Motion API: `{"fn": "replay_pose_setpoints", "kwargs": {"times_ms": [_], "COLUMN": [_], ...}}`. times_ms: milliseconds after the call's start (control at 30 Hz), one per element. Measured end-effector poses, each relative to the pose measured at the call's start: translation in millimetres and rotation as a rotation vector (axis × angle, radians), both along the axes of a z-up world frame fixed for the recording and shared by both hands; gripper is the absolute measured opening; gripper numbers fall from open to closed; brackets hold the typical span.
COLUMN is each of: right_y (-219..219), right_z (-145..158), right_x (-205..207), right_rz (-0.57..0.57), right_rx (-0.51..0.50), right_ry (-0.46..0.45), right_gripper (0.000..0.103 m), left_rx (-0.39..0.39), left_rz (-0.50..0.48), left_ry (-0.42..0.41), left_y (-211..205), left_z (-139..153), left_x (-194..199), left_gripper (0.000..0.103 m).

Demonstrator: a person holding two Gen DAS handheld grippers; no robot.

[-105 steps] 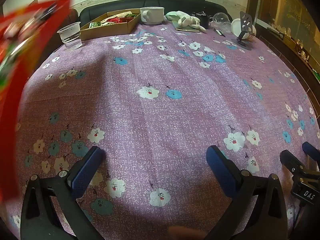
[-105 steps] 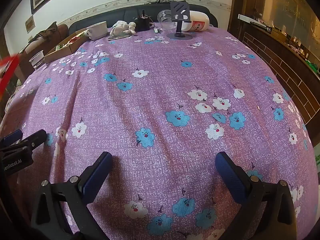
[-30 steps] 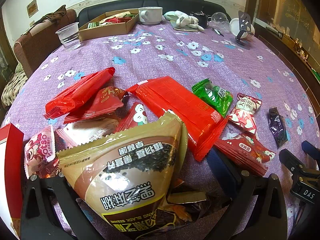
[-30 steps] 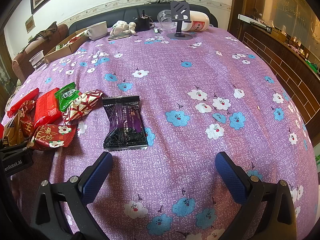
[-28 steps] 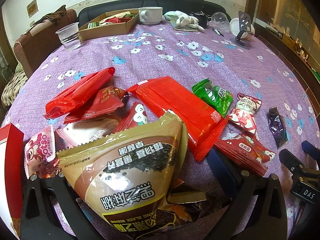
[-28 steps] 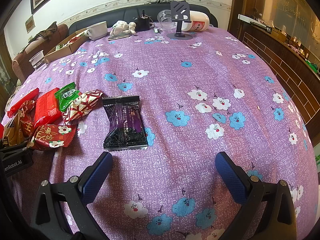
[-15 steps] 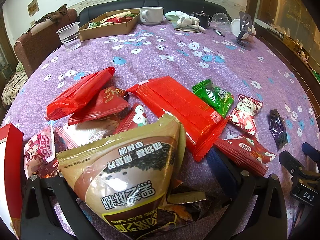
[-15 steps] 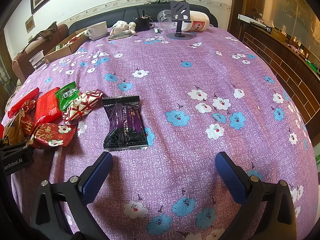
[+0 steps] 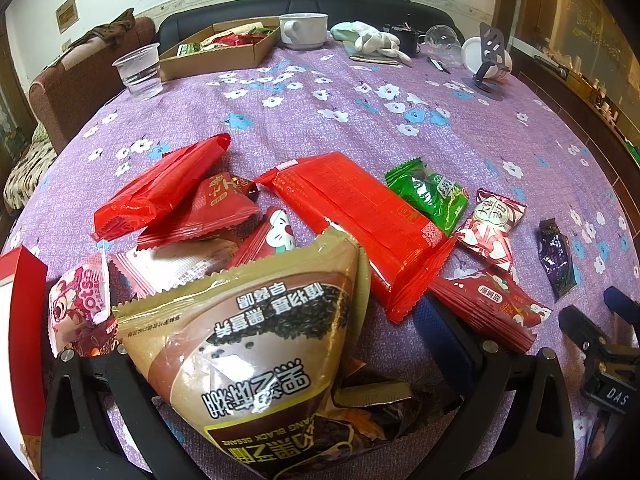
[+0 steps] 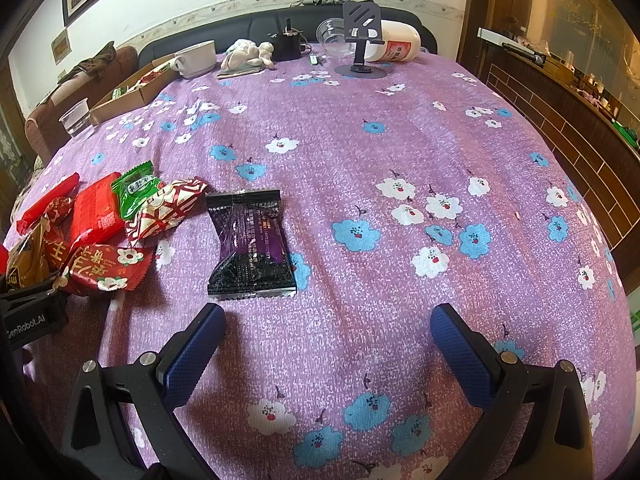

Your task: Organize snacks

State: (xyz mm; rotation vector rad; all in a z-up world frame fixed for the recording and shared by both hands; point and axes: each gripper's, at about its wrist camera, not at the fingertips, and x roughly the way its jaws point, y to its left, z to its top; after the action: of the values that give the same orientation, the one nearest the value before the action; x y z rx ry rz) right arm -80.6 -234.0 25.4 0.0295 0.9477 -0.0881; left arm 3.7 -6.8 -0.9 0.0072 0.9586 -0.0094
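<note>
A pile of snack packets lies on the purple flowered tablecloth [image 10: 400, 152]. In the left wrist view a big tan sesame bag [image 9: 256, 344] lies between my left gripper's [image 9: 280, 340] wide-open fingers, covering the left one. Beyond it lie a long red packet [image 9: 360, 216], more red packets [image 9: 160, 188], a green packet [image 9: 432, 196] and a red-white candy [image 9: 494, 224]. A purple packet [image 10: 252, 244] lies just ahead of my right gripper [image 10: 326, 344], which is open and empty.
At the far edge stand a cardboard tray with snacks [image 9: 224, 50], a plastic cup [image 9: 140, 72], a white mug [image 9: 304, 30], a phone stand [image 10: 360, 44] and a white jar [image 10: 396, 46]. A red box [image 9: 20, 320] stands at the left.
Snacks now cover the cloth that was bare 3.5 s ago. Over the last second both grippers stay open and nearly still; the left view shifts very slightly.
</note>
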Motion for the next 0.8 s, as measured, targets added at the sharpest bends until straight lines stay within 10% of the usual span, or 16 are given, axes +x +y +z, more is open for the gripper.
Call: {"fn": "replay_pose_setpoints", "kwargs": {"times_ms": [233,433,800], "right_y": [2,5,56], "right_z": [1,8,57], "right_x": [-5,5,3], "right_rz": [0.058,0.109,0.305], "right_rx": [0.003,0.045,0.112], "right_ry": [0.050,0.206,0.141], "right_gripper": [0.103,0.103,0.103], "left_rx": [-0.006,0.013,0.158], "left_rz": [0.112,0.205,0.367], "left_ry": [0.144,0.019,-0.116], "left_y": [11,31,74], "left_z": [22,95,194], "left_x": [-9,-42,-74], "left_gripper": [0.103,0.103,0.103]}}
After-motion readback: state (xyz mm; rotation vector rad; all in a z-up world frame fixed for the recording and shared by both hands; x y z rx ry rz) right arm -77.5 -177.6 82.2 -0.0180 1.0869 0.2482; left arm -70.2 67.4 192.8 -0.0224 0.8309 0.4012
